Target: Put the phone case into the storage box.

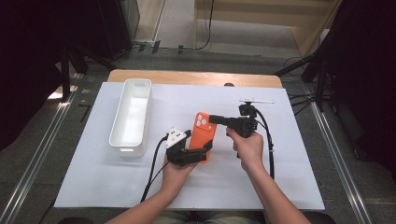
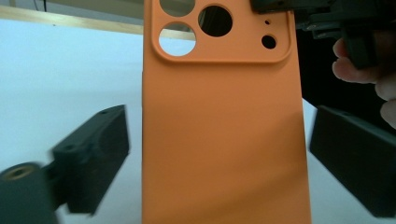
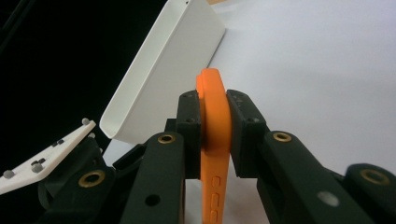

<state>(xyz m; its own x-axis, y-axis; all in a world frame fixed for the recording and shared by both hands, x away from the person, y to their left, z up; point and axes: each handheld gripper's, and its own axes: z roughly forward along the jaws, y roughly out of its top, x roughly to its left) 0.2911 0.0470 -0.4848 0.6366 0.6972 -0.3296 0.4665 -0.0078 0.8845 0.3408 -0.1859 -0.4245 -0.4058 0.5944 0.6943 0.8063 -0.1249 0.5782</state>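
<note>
An orange phone case (image 1: 203, 132) with camera cut-outs is held up above the white sheet, between both hands. My right gripper (image 1: 215, 120) comes in from the right and is shut on the case's upper edge; in the right gripper view the two pads (image 3: 189, 128) press on the orange case (image 3: 215, 116) from both sides. My left gripper (image 1: 201, 152) sits at the case's lower end. In the left gripper view its jaws stand wide on either side of the orange case (image 2: 224, 130), with a gap showing at each side, so the left gripper (image 2: 222, 161) is open.
A long white bin (image 1: 132, 114) lies on the left of the white sheet (image 1: 280, 158), also the white bin (image 3: 159, 74) beyond the right jaws. A thin white flat object (image 1: 257, 100) lies at the back right. The wooden table edge (image 1: 187, 77) runs along the far side.
</note>
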